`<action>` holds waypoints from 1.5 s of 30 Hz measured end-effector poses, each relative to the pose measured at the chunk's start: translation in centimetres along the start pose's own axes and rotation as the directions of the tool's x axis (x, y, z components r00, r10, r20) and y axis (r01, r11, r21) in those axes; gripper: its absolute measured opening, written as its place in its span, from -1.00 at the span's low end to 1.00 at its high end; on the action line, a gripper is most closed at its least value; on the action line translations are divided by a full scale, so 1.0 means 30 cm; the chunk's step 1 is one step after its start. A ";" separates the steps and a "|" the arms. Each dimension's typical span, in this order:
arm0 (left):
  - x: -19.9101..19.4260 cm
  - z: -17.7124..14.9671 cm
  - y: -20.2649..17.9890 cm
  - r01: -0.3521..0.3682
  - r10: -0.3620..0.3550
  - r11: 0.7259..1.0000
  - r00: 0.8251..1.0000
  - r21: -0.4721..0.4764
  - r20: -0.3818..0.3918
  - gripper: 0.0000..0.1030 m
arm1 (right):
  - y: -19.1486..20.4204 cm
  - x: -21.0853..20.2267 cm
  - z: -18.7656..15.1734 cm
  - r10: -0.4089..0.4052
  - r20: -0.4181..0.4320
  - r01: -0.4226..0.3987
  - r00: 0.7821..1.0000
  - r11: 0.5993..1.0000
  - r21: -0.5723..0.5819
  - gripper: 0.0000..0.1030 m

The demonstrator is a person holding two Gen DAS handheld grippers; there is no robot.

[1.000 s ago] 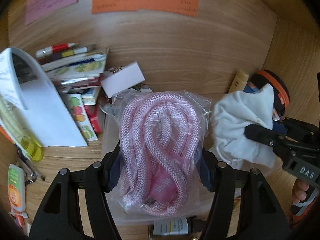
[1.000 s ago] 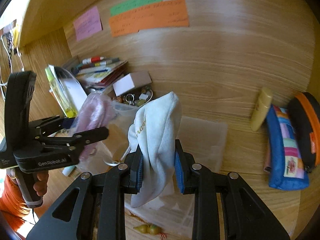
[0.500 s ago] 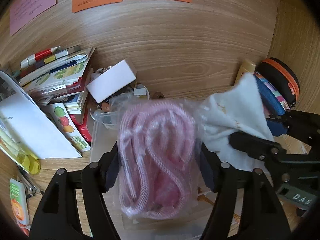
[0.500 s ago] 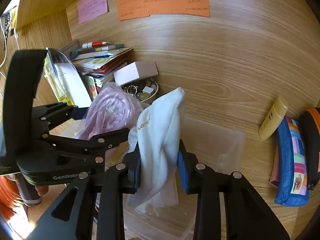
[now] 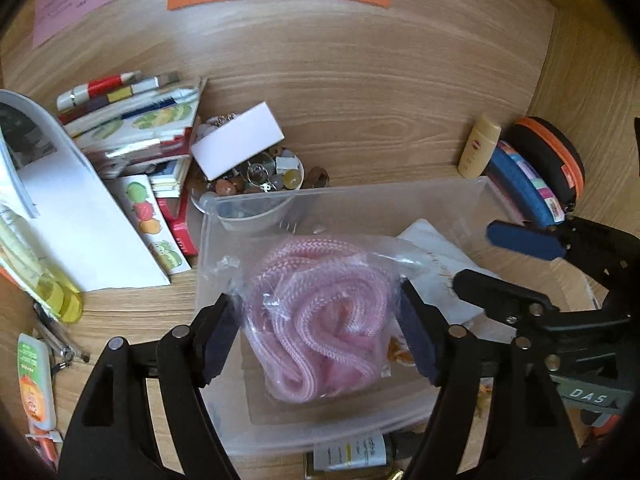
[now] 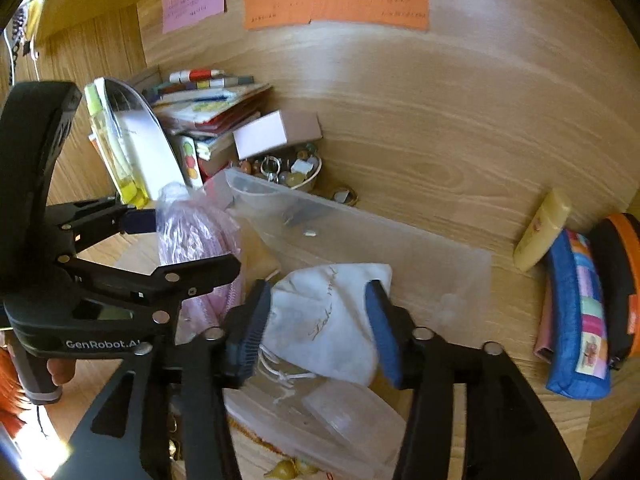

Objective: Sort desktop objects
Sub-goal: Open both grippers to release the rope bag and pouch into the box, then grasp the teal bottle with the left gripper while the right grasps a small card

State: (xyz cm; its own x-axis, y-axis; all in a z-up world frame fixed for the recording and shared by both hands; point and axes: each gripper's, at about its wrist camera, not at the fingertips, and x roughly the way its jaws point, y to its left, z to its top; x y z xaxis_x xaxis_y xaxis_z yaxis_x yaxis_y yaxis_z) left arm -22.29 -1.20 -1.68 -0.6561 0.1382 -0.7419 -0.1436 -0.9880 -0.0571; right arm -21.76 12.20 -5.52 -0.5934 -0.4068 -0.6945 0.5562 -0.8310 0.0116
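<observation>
A clear plastic bin (image 5: 352,204) stands on the wooden desk; it also shows in the right wrist view (image 6: 400,248). A bagged pink rope (image 5: 320,320) lies inside it, between the spread fingers of my left gripper (image 5: 320,338), which is open. In the right wrist view the pink rope (image 6: 192,236) sits at the bin's left. A white drawstring pouch (image 6: 332,320) lies in the bin between the parted fingers of my right gripper (image 6: 320,328), which is open. The pouch (image 5: 436,268) shows right of the rope in the left wrist view.
A stack of books and pens (image 5: 132,120), a white box (image 5: 236,140) over a bowl of trinkets (image 5: 264,176) lie at the back left. A yellow tube (image 6: 544,228), blue pencil case (image 6: 576,312) and orange-rimmed pouch (image 6: 624,276) sit at the right. Sticky notes (image 6: 336,0) are on the back wall.
Both grippers lowered into the bin and opened. The pink rope and the white pouch were let go and now lie in the bin.
</observation>
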 end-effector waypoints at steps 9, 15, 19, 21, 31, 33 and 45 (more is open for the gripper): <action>-0.175 -0.019 0.000 -0.024 0.023 1.000 0.994 0.004 0.106 0.68 | 0.010 -0.159 -0.031 -0.056 0.072 0.055 0.996 0.998 0.013 0.23; -0.292 -0.060 0.014 -0.073 0.071 0.997 0.984 0.007 0.166 0.79 | 0.004 -0.266 -0.065 -0.030 0.102 0.029 0.994 1.000 0.010 0.27; -0.355 -0.104 0.049 -0.109 0.109 0.994 0.977 -0.007 0.183 0.80 | 0.001 -0.331 -0.103 -0.048 0.144 0.046 0.988 0.999 0.021 0.51; -0.382 -0.125 0.068 -0.121 0.121 0.993 0.976 -0.015 0.183 0.80 | 0.001 -0.356 -0.126 -0.049 0.150 0.047 0.987 0.999 0.020 0.51; -0.404 -0.239 0.156 -0.169 0.175 0.984 0.975 -0.055 0.138 0.81 | 0.003 -0.395 -0.252 -0.084 0.124 0.084 0.989 0.996 0.008 0.52; -0.381 -0.266 0.177 -0.179 0.186 0.982 0.977 -0.066 0.109 0.81 | -0.003 -0.389 -0.281 -0.098 0.107 0.097 0.989 0.995 0.011 0.53; -0.190 -0.369 0.246 -0.217 0.213 0.974 0.975 -0.062 -0.064 0.81 | -0.081 -0.298 -0.426 -0.112 -0.011 0.112 0.994 0.987 0.114 0.53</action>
State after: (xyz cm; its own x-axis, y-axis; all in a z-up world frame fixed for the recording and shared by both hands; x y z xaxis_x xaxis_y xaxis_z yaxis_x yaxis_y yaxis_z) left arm -11.40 -10.06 -5.27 -0.6228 -0.0805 -0.7782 0.0486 -0.9968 0.0641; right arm -10.37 22.71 -8.53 -0.6454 -0.3071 -0.6994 0.4160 -0.9092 0.0153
